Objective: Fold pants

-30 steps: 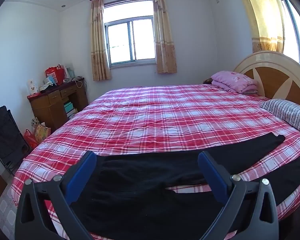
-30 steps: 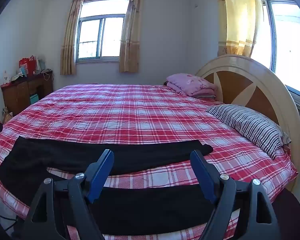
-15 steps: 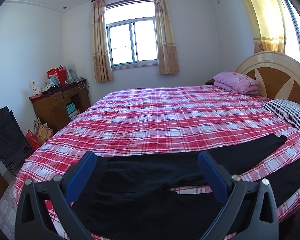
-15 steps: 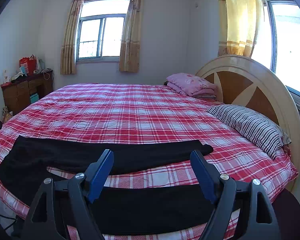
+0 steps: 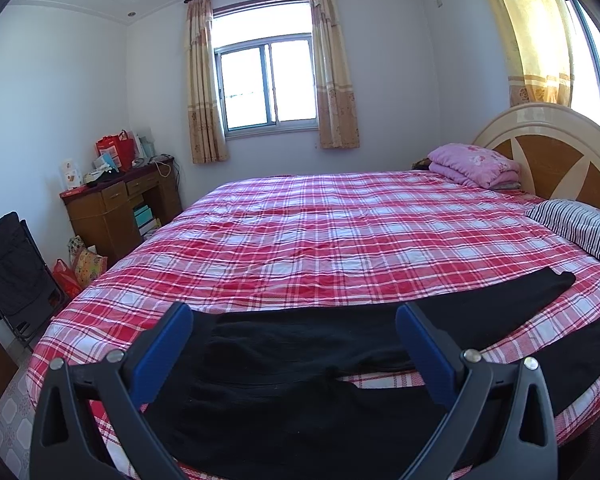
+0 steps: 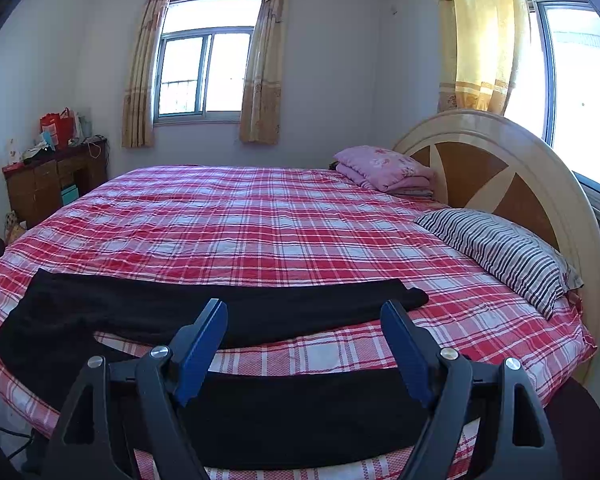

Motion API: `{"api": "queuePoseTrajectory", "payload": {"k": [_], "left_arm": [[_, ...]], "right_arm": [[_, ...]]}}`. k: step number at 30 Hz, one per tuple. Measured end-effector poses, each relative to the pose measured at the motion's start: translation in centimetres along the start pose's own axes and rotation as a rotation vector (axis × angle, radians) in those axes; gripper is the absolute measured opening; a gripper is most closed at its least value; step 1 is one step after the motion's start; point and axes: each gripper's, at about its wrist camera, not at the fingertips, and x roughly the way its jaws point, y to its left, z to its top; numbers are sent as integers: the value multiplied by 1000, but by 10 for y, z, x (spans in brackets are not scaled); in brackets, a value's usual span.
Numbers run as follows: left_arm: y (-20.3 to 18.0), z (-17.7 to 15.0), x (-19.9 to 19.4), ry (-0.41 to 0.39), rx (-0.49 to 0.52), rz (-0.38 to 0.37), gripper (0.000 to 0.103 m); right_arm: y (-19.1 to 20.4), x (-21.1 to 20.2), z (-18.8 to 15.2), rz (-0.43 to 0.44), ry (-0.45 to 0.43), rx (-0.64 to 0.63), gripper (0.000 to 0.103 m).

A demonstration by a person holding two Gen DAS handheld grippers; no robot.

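The bed (image 5: pixel 340 232) carries black pants (image 6: pixel 236 312) laid flat along its near edge, long axis running left to right, waist at the left and legs spread toward the headboard (image 6: pixel 500 176) side. Both the left gripper (image 5: pixel 294 320) and the right gripper (image 6: pixel 304 316) hover above them, jaws wide apart, gripping nothing.

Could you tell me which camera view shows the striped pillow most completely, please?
The right wrist view: the striped pillow lies whole against the headboard. In the left wrist view, the pillow sits at the right edge, cut off by the frame.
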Motion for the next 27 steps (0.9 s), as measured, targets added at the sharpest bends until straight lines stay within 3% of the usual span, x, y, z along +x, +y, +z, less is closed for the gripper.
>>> {"api": "queuePoseTrajectory", "payload": {"k": [27], "left_arm": [[4, -1, 1, -2, -3, 7, 103]], "right_arm": [[6, 3, -2, 2, 3, -9, 80]]}}
